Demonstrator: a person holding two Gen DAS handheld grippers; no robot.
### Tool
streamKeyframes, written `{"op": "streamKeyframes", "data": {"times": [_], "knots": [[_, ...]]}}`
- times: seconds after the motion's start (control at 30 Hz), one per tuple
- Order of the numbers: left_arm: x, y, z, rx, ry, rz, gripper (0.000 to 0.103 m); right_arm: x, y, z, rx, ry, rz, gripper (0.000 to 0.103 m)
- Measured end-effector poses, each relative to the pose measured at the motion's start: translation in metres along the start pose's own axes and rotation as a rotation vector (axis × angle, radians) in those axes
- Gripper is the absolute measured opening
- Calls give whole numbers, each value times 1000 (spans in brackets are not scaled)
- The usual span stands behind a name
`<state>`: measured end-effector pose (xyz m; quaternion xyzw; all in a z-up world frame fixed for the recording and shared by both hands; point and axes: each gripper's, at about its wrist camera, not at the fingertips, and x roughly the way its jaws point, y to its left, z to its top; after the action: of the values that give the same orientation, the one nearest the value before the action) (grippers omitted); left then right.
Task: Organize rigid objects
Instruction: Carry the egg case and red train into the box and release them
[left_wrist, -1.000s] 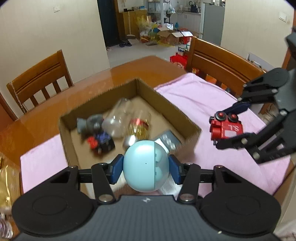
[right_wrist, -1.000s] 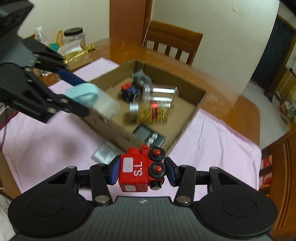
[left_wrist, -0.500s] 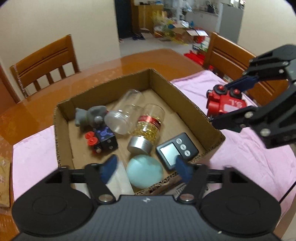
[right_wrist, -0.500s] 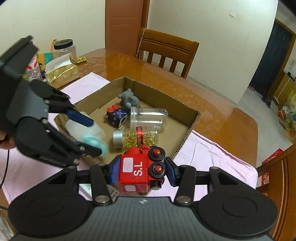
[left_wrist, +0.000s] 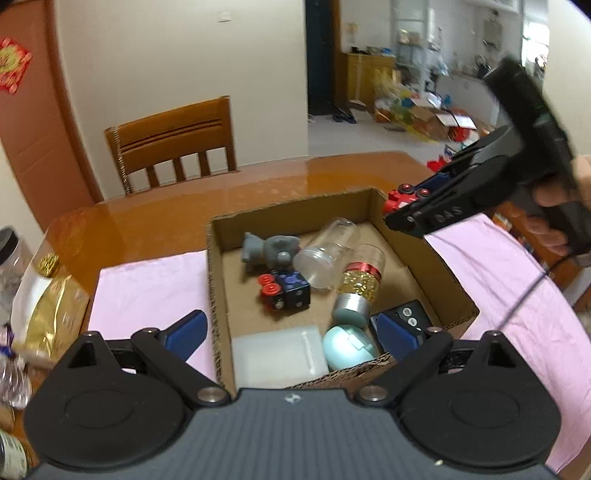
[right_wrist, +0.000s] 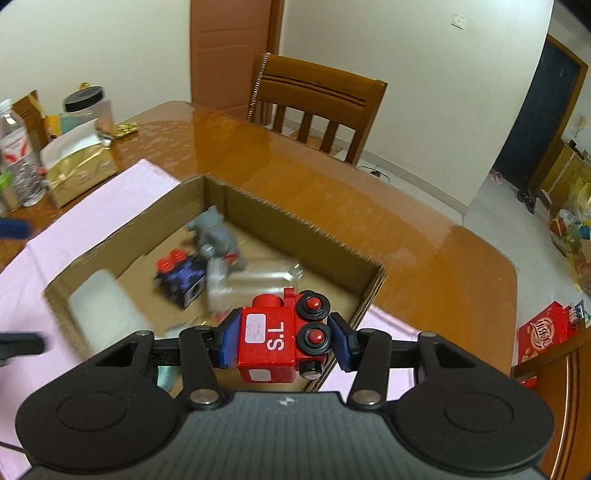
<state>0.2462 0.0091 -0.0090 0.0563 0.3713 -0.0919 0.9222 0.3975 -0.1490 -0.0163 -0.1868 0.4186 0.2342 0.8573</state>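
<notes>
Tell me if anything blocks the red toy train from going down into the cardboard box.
Nothing visible walls it off. The right gripper holds the red toy train above the cardboard box. Directly below lies a clear jar; bare floor shows nearer the far wall.

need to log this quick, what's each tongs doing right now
left tongs: opening, nothing between them, teal egg lies in the cardboard box
right tongs: closed on the red toy train
</notes>
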Motion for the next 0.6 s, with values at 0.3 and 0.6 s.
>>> {"op": "streamKeyframes", "data": {"times": [0.3,0.6], "knots": [[-9,22,-13,-58,22,36,98,21,-2,23,5,-22,-51,100],[-18,23,-19,-65,14,43,99,4,7,20,35,-10,-66,103]]}}
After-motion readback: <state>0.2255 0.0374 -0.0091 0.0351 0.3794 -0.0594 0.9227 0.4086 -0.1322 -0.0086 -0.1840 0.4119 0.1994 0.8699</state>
